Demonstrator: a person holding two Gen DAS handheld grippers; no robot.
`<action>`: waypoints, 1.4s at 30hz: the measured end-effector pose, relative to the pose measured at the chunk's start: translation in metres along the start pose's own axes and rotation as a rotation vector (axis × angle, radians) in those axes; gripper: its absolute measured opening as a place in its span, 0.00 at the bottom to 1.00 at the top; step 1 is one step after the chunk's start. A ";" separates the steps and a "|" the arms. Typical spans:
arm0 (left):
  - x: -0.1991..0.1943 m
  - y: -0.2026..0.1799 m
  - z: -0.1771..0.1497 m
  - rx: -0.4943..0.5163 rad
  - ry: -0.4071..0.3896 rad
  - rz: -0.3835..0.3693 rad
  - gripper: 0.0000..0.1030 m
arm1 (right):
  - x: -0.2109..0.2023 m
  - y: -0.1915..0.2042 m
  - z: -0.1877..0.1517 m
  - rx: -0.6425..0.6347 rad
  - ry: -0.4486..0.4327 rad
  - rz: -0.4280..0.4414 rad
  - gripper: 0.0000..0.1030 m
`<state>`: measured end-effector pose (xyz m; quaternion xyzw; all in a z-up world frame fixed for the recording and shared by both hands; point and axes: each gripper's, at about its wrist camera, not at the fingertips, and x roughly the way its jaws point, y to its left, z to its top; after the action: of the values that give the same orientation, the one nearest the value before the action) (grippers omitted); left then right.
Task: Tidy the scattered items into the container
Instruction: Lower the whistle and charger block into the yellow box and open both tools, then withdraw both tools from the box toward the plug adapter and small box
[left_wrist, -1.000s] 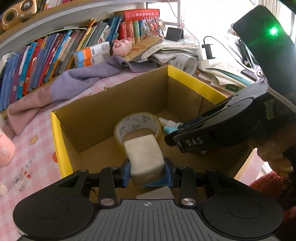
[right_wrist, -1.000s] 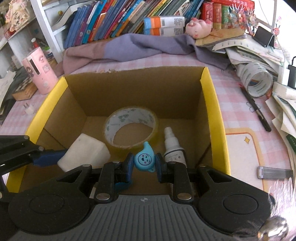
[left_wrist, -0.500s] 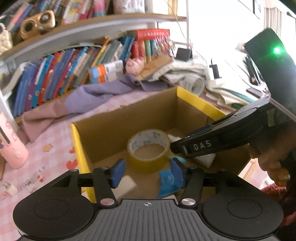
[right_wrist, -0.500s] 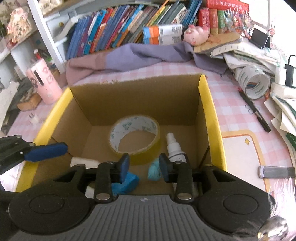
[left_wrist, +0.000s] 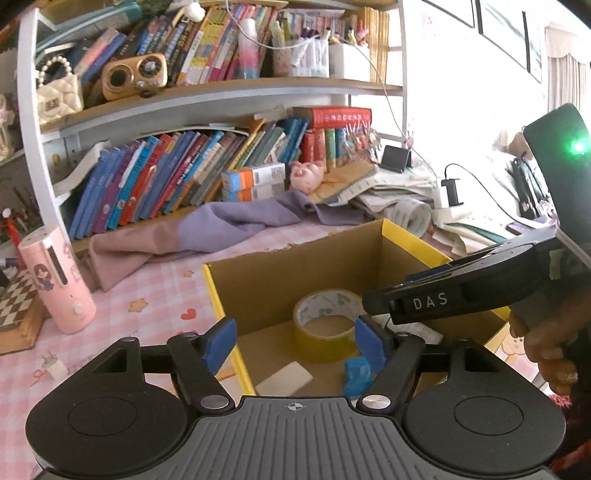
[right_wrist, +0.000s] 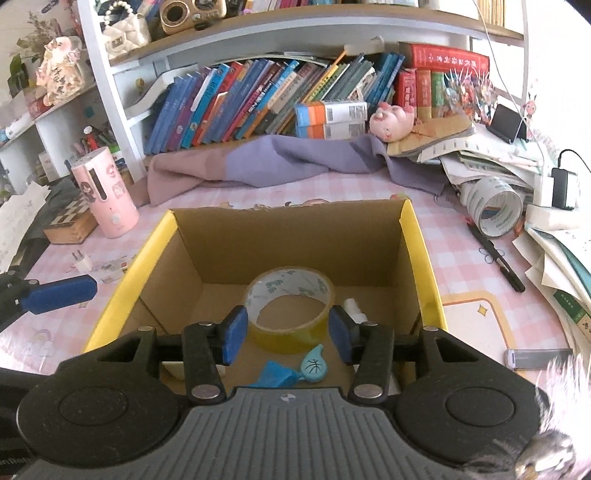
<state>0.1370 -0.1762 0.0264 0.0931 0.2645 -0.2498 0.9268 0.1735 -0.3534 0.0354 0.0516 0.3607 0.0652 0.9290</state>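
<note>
box, 12 o'clock of both claws, holds tape roll, white block, blue charm | left claw, right claw: jaws just opening, parted, empty | risk: a claw catching the box rim, tipping it; plug at 9 o'clock overlooked

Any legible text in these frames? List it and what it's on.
"DAS": white letters on the side of the black right gripper, seen from the left wrist view.
Spines of the books on the lower shelf: printing there, too small and blurred to read.
Orange, blue and white cartons beside the pink pig toy: print unreadable.
Roll of yellow tape in the yellow-edged cardboard box: inner pattern, no legible words.
</note>
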 end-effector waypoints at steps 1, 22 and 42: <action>-0.003 0.002 -0.001 -0.002 -0.005 0.000 0.71 | -0.002 0.002 -0.001 0.000 -0.005 -0.003 0.45; -0.068 0.031 -0.041 0.022 -0.047 -0.114 0.71 | -0.066 0.056 -0.050 0.089 -0.107 -0.170 0.47; -0.133 0.056 -0.089 0.089 -0.013 -0.196 0.75 | -0.114 0.135 -0.129 0.159 -0.085 -0.245 0.52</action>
<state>0.0279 -0.0461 0.0251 0.1064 0.2551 -0.3516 0.8944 -0.0082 -0.2321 0.0357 0.0833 0.3285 -0.0797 0.9374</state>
